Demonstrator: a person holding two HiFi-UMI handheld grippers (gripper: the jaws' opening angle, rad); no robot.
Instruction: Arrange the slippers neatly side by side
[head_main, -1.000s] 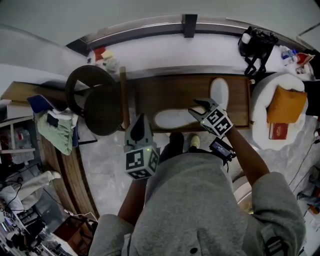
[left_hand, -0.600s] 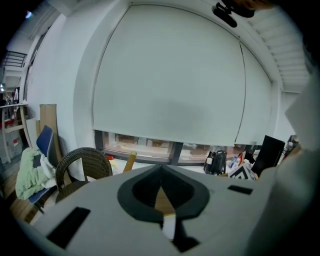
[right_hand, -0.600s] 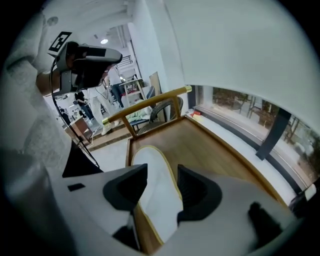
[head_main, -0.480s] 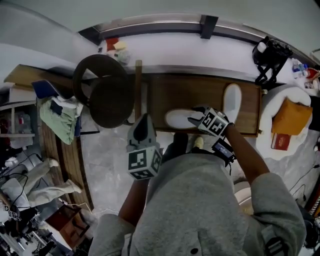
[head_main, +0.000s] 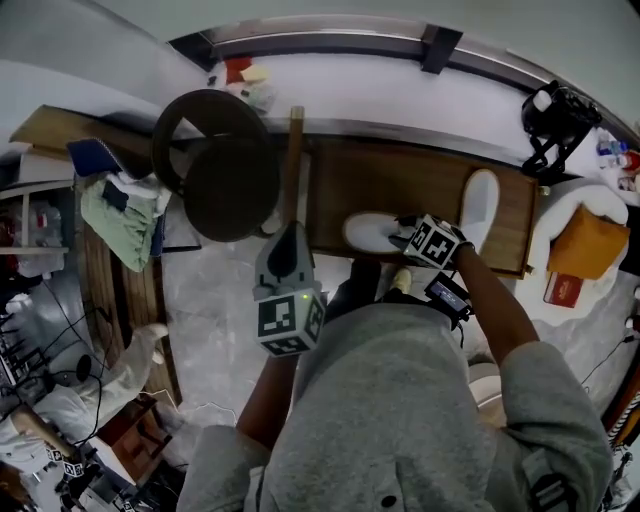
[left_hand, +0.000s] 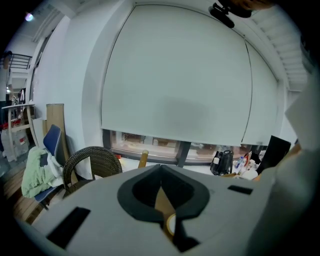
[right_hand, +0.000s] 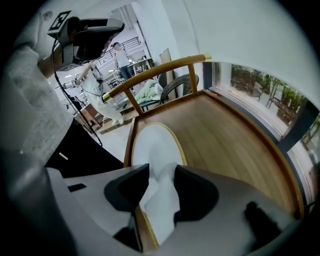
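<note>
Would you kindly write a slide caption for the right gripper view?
Right gripper clamps a white slipper lying on the wooden platform.

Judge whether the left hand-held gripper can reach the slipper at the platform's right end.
Probably not directly: the left hand-held gripper hangs shut over the floor, with the right hand-held gripper, clamped on the near slipper, between it and the far slipper.

The head view looks steeply down from above the person onto a wooden platform (head_main: 400, 185) at upper centre. The left gripper view faces level and far, sharing the wicker chair (left_hand: 105, 161) at lower left. The right gripper view sits close over that platform and its white slipper (right_hand: 152, 150)
</note>
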